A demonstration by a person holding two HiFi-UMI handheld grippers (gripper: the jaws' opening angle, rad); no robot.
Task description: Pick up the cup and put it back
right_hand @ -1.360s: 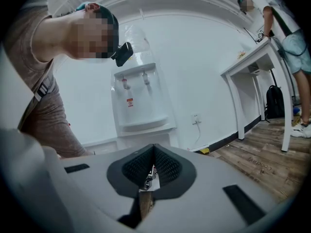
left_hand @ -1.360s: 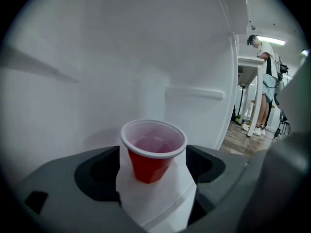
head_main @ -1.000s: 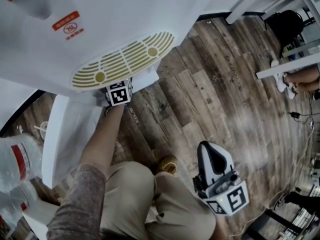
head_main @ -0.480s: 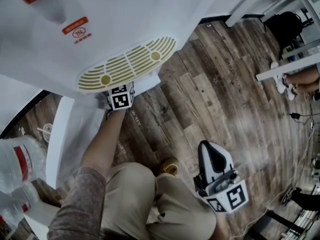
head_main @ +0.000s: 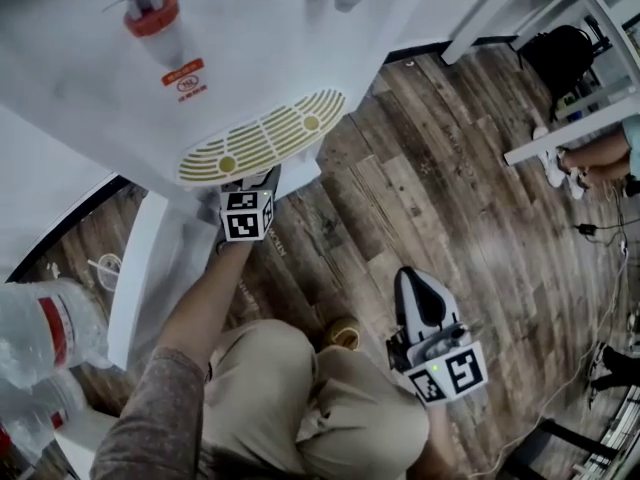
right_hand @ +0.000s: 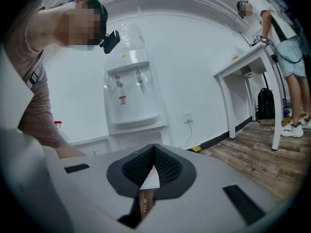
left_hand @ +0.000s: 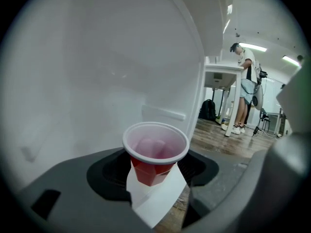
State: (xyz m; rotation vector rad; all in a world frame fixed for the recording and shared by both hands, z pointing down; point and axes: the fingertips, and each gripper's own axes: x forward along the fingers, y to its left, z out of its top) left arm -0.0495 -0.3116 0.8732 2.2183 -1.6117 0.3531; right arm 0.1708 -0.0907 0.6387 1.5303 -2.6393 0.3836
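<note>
A red plastic cup (left_hand: 155,152) with a white rim sits upright between the dark pads of my left gripper (left_hand: 155,176). The jaws have just been closing and now press on its sides, holding it in front of the white dispenser wall. In the head view the left gripper (head_main: 258,183) reaches under the dispenser's slotted drip tray (head_main: 262,138), and the cup is hidden there. My right gripper (head_main: 418,293) hangs by the person's knee over the wooden floor. In its own view its pads (right_hand: 165,166) meet with nothing between them.
The white water dispenser (right_hand: 130,96) stands against the wall. Large water bottles (head_main: 40,328) lie at the left. A white table (left_hand: 221,72) with a person (left_hand: 245,81) beside it stands at the right. Cables (head_main: 600,233) trail over the floor.
My left gripper has drawn back a little from under the drip tray towards the person. The head view has tilted to show more of the dispenser front. The right gripper has stayed put.
</note>
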